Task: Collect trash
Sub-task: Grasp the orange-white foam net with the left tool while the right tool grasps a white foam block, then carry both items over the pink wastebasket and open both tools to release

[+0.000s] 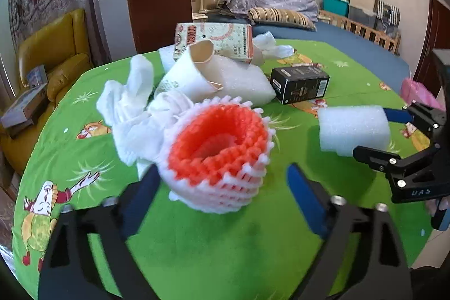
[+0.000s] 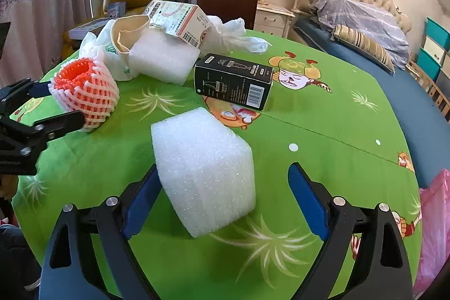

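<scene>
A red-and-white foam fruit net (image 1: 219,156) lies on the green tablecloth (image 1: 213,243), between the open fingers of my left gripper (image 1: 222,173); it also shows in the right wrist view (image 2: 84,94). A white foam block (image 2: 204,170) lies between the open fingers of my right gripper (image 2: 223,173); it touches the left finger. The block (image 1: 354,128) and my right gripper (image 1: 374,131) also show in the left wrist view. My left gripper (image 2: 62,106) shows at the left of the right wrist view.
Behind lie a black box (image 2: 233,80), a larger foam slab (image 2: 164,58), a printed carton (image 2: 180,18), a crushed paper cup (image 1: 194,69), white tissue (image 1: 129,100) and a plastic bag (image 2: 233,35). A pink bag (image 2: 433,229) hangs at the table's right edge. A bed (image 2: 407,92) stands beyond.
</scene>
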{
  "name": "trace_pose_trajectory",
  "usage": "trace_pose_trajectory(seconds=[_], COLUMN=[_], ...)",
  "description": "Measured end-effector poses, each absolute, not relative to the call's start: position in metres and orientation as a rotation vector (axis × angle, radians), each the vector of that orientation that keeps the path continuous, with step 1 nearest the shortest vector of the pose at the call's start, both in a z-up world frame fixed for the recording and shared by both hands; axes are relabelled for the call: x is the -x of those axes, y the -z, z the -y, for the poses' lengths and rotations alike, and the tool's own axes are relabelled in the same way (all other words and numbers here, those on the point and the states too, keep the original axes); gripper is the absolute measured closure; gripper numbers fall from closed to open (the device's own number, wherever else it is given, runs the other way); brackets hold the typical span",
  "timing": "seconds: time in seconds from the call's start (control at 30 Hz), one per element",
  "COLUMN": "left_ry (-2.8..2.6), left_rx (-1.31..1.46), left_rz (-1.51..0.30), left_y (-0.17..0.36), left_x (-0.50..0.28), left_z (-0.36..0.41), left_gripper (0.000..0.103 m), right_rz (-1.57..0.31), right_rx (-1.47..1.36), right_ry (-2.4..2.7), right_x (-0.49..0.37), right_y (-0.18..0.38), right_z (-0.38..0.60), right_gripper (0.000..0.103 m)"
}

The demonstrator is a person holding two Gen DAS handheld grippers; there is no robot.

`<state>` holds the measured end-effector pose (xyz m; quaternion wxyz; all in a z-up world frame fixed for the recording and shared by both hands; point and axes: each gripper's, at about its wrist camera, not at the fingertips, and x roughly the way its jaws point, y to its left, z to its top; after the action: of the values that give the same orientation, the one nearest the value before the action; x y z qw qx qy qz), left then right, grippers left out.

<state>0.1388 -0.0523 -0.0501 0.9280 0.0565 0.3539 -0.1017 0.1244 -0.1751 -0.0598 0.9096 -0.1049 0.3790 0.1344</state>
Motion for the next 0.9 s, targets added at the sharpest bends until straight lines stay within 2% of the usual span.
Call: trace_pose_trajectory(seconds=[0.03, 0.07, 0.13, 0.2, 0.3, 0.9], left_ry=[0.198, 0.191, 0.183, 0.19, 0.198, 0.329], left_rx=[-0.129, -0.137, -0.153, -0.154, -0.165, -0.167], left_rz=[-0.722, -0.719, -0.708, -0.699, -0.686, -0.632], left_y=[0.051, 0.052, 0.054, 0.054, 0.054, 0.038], left_x=[-0.14, -0.141, -0.141, -0.14, -0.138, -0.103], left_z=[0.056, 0.057, 0.059, 0.06, 0.062, 0.096], left_gripper=[0.029, 0.037, 0.045, 0.058, 0.065, 0.068], right_rz=[-0.778, -0.774, -0.764, -0.75, -0.73, -0.662], right_rx=[0.214, 0.206, 0.19, 0.188, 0.185, 0.135], right_ry=[-0.284, -0.296, -0.307, -0.304, -0.304, -0.261], right_x=[-0.124, -0.124, -0.122, -0.119, -0.114, -0.07], right_y=[0.06, 0.059, 0.058, 0.056, 0.054, 0.042], right_z=[0.175, 0.175, 0.175, 0.176, 0.178, 0.201], right_gripper=[0.034, 0.047, 0.048, 0.048, 0.049, 0.049])
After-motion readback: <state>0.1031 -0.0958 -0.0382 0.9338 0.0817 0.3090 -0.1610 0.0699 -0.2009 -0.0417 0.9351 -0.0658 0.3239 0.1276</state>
